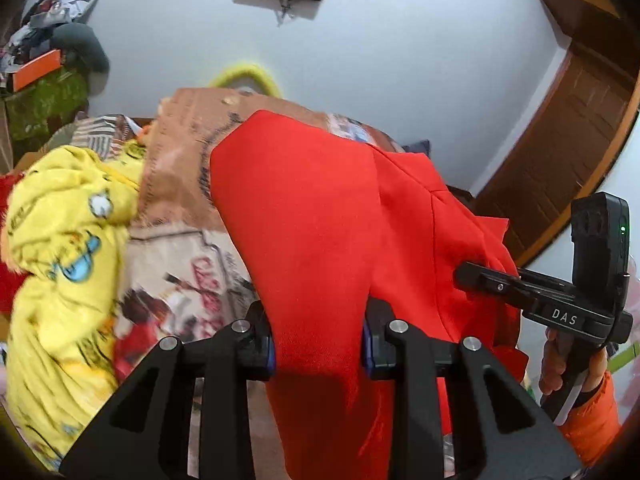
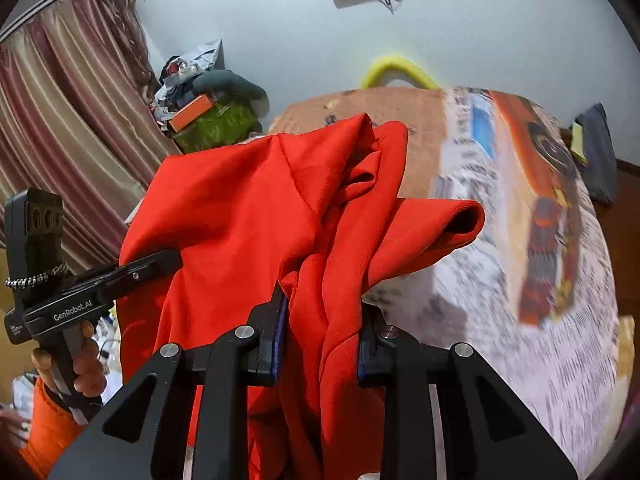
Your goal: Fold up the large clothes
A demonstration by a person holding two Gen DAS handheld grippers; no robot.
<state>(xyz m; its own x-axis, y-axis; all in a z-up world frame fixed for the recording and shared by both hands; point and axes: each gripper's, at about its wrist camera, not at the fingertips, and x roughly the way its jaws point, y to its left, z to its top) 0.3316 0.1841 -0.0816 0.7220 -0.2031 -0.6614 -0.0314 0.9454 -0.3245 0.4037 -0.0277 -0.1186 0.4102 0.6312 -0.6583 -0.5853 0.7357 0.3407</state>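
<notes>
A large red garment (image 1: 304, 208) hangs in the air above the bed, held by both grippers. My left gripper (image 1: 318, 344) is shut on a flat stretch of the red cloth. My right gripper (image 2: 322, 340) is shut on a bunched fold of the same garment (image 2: 248, 208). The right gripper also shows at the right edge of the left wrist view (image 1: 480, 276), its finger against the cloth. The left gripper shows at the left of the right wrist view (image 2: 160, 264), touching the cloth. The garment's lower part is hidden behind the fingers.
A bed with a printed brown and white cover (image 2: 500, 200) lies below. A crumpled yellow printed garment (image 1: 64, 248) sits on it at the left. A cluttered pile with an orange box (image 2: 192, 110) stands by striped curtains (image 2: 60, 120). A wooden door (image 1: 560, 140) is at the right.
</notes>
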